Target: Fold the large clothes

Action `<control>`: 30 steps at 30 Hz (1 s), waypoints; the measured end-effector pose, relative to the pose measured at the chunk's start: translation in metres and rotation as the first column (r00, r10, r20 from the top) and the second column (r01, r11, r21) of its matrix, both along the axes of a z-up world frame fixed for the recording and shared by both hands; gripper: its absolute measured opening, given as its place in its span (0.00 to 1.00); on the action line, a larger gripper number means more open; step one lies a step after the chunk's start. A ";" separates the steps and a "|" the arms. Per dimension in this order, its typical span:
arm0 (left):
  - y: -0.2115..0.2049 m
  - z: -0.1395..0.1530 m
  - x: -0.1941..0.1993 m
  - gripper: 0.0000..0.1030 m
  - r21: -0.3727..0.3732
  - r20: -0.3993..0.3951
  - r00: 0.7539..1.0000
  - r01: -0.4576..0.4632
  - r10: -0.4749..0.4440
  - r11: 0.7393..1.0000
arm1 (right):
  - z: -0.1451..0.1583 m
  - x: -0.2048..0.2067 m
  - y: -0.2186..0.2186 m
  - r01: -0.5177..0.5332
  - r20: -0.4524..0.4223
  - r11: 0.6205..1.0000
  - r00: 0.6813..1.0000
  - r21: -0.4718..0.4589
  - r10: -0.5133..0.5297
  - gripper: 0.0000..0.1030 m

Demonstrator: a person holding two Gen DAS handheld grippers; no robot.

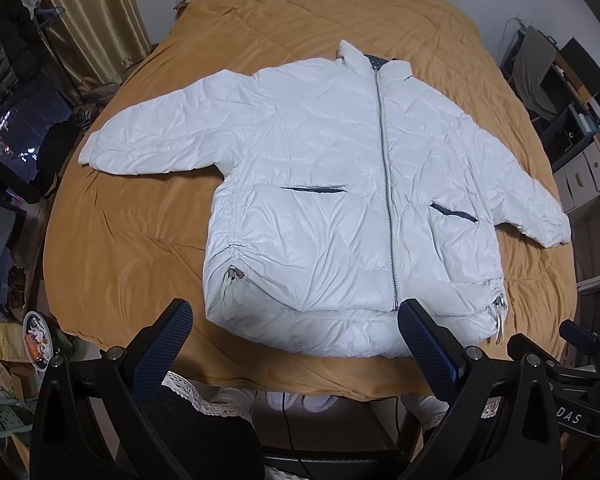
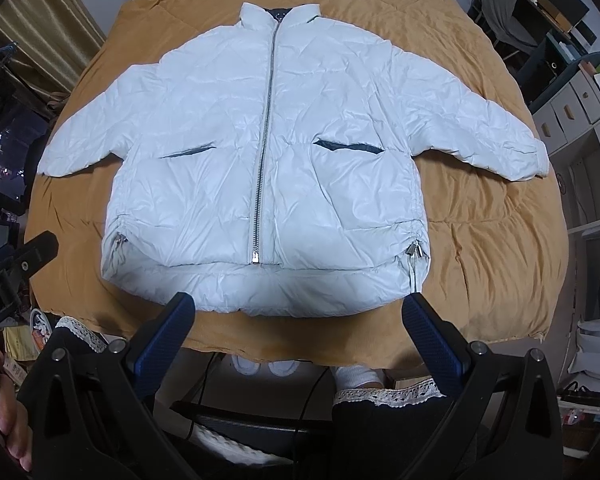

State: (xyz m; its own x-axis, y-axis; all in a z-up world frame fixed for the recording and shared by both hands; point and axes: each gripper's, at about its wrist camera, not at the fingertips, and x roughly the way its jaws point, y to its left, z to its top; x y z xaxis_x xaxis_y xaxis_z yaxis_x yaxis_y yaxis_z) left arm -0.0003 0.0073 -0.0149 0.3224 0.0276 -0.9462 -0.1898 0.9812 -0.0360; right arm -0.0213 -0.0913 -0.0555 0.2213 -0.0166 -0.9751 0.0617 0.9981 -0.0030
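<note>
A white puffer jacket (image 1: 324,184) lies flat and zipped, front up, on a mustard-yellow bedspread (image 1: 132,232), collar at the far end, both sleeves spread sideways. It also shows in the right wrist view (image 2: 276,152). My left gripper (image 1: 296,316) is open and empty, held above the near hem, its blue-padded fingers (image 1: 172,340) wide apart. My right gripper (image 2: 298,308) is open and empty above the near hem, a little right of the zipper end (image 2: 255,258). The right gripper's body shows at the left view's right edge (image 1: 580,360).
The bed's near edge (image 2: 300,356) runs just below the hem. The person's white socks (image 2: 358,374) and black lace-trimmed trouser legs stand under it. Shelves and drawers (image 2: 572,104) stand at the right, curtains (image 1: 92,20) and clutter at the left.
</note>
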 end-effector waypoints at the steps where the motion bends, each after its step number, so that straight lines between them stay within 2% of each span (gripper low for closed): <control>1: 0.000 0.000 0.000 0.99 -0.001 0.000 1.000 0.000 0.000 1.000 | 0.000 0.000 0.000 0.000 0.000 1.000 1.000 0.000 0.000 1.00; 30: -0.001 -0.001 -0.002 0.99 -0.001 -0.002 1.000 0.001 -0.001 1.000 | -0.001 0.000 0.001 0.000 -0.008 1.000 1.000 0.002 0.000 1.00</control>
State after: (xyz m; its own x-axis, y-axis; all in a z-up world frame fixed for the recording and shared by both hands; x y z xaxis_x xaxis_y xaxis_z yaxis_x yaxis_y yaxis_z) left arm -0.0021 0.0059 -0.0158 0.3207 0.0262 -0.9468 -0.1890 0.9813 -0.0369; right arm -0.0213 -0.0905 -0.0560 0.2133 -0.0142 -0.9769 0.0613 0.9981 -0.0011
